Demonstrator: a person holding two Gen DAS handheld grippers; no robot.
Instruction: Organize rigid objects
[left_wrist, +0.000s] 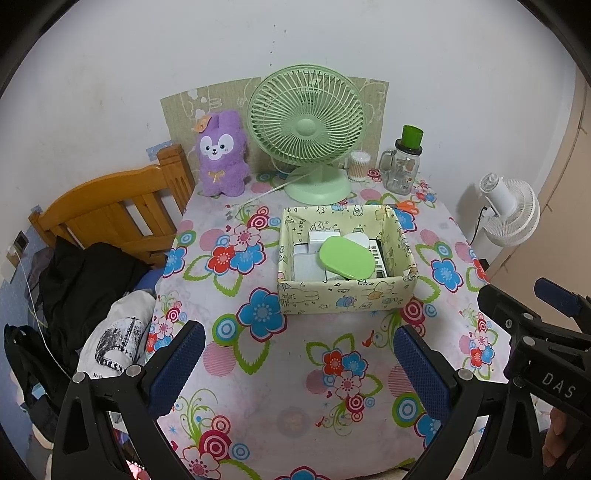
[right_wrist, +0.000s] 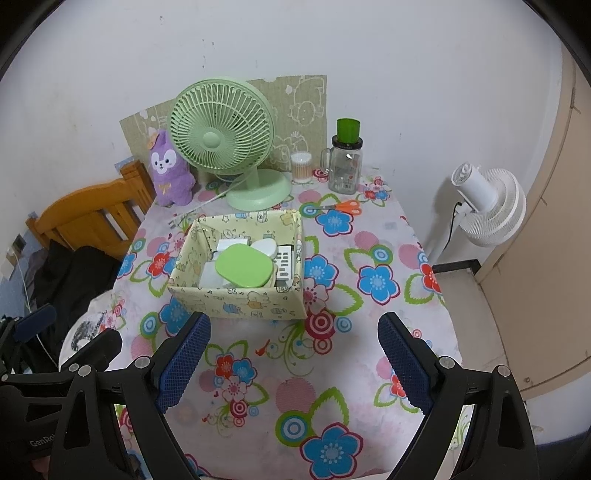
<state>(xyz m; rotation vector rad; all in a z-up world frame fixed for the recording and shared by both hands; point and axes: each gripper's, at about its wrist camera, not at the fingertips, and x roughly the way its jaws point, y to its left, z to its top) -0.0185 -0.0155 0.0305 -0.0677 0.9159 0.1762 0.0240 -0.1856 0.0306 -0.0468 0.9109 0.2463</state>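
Left tongs (left_wrist: 299, 373), right tongs (right_wrist: 293, 363): both spread wide, empty, above floral-cloth desk (right_wrist: 295, 398). Patterned cardboard box (left_wrist: 347, 295) at 12 o'clock, holding green oval lid (left_wrist: 345, 258), white blocks. Sorting looks finished; only orange-handled scissors (right_wrist: 345, 206) loose, maybe next.

A tablecloth (left_wrist: 295, 387) of blue, red and pink flowers with green leaves covers the counter, bearing a pale yellow cartoon-printed box (left_wrist: 347, 295) holding a lime-green lid (left_wrist: 345, 256), with a mint-green fan (left_wrist: 306, 125) and purple plush toy (left_wrist: 221, 158) along the far edge.
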